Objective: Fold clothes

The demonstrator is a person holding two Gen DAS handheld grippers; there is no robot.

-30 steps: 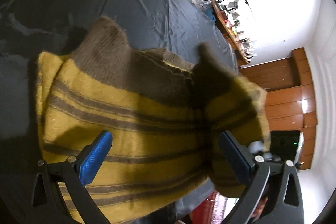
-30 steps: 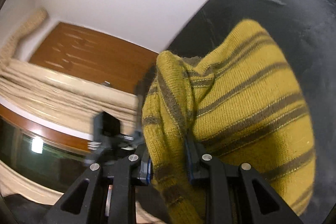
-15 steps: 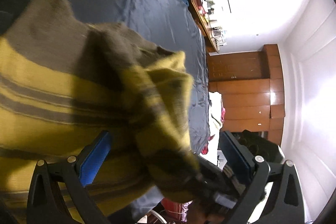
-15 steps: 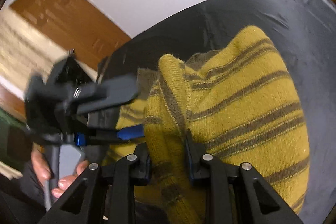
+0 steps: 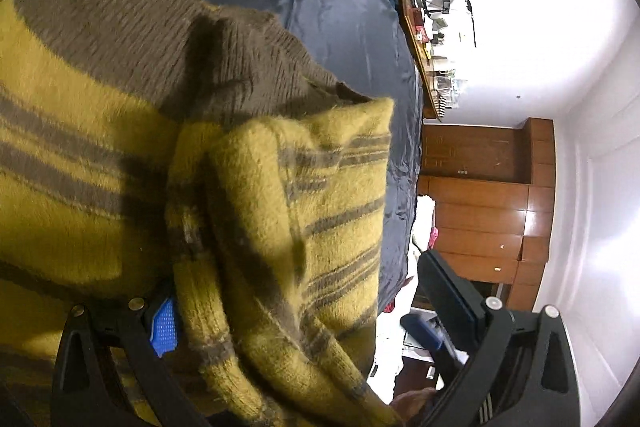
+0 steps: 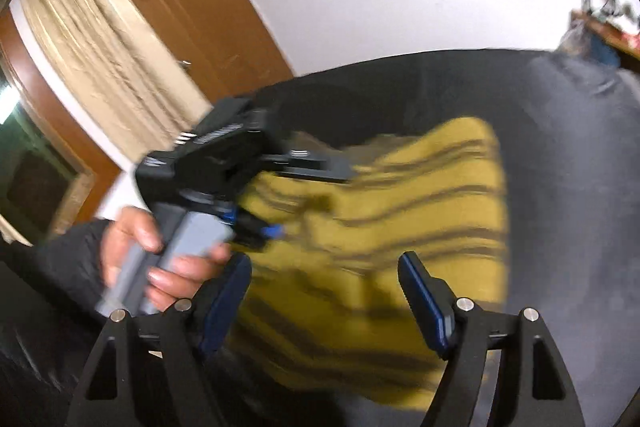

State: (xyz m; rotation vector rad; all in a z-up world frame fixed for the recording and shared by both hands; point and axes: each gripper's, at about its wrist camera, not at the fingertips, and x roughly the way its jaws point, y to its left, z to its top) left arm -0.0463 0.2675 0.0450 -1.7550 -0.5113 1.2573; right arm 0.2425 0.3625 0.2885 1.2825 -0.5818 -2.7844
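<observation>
Both hand-held grippers wide, gripping nothing; sweater [image 6: 400, 227] fills frame centre on bed [image 6: 560, 187]: square the fold edges before regripping.

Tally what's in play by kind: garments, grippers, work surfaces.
Garments: 1, yellow striped sweater
Grippers: 2, left gripper and right gripper
Work surfaces: 1, dark sheet
Total: 4

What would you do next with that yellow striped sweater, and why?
Probably close the left gripper on the sweater fold lying between its open fingers. The right gripper is open with nothing in it, so nothing grips the sweater on the dark sheet.
</observation>
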